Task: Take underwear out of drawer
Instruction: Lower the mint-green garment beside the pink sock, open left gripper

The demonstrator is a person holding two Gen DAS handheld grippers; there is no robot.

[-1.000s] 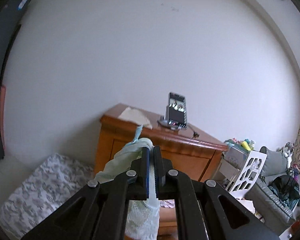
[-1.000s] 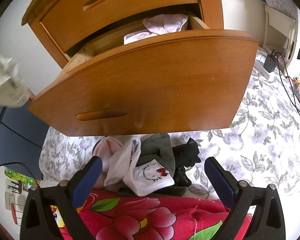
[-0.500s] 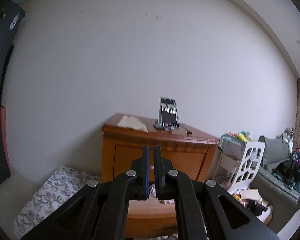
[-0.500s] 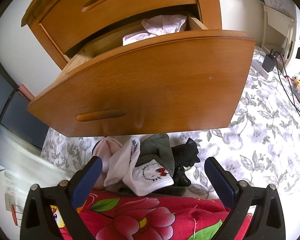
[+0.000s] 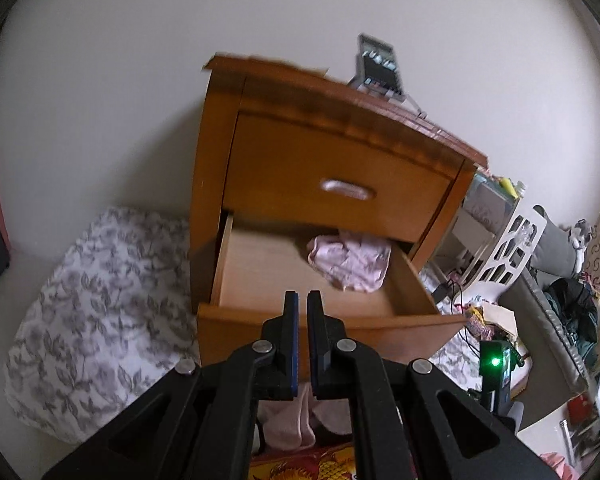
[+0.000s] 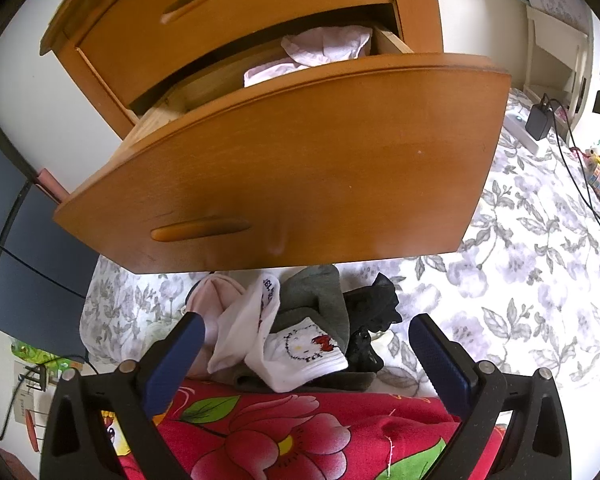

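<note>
Between the left gripper's (image 5: 302,300) blue pads nothing is left — a second ago they were clenched on a pale green garment lifted high against the wall, and now they stand pressed together and bare, with that garment out of sight in both views. The gripper has also tipped downward, so that it now aims at the open lower drawer (image 5: 332,322) instead of at the top of the nightstand. Just beyond the tips, toward the drawer's back right corner, lies one crumpled pink piece of underwear (image 5: 350,260), the only garment visible in the drawer. The right gripper (image 6: 302,334) has not stirred: its jaws are spread wide and released, hovering over the pile of clothes (image 6: 300,328) on the floral sheet below the drawer front. By my reading one item has just been dropped off, and the pink piece is the next to fetch — the left jaws must open first.
</note>
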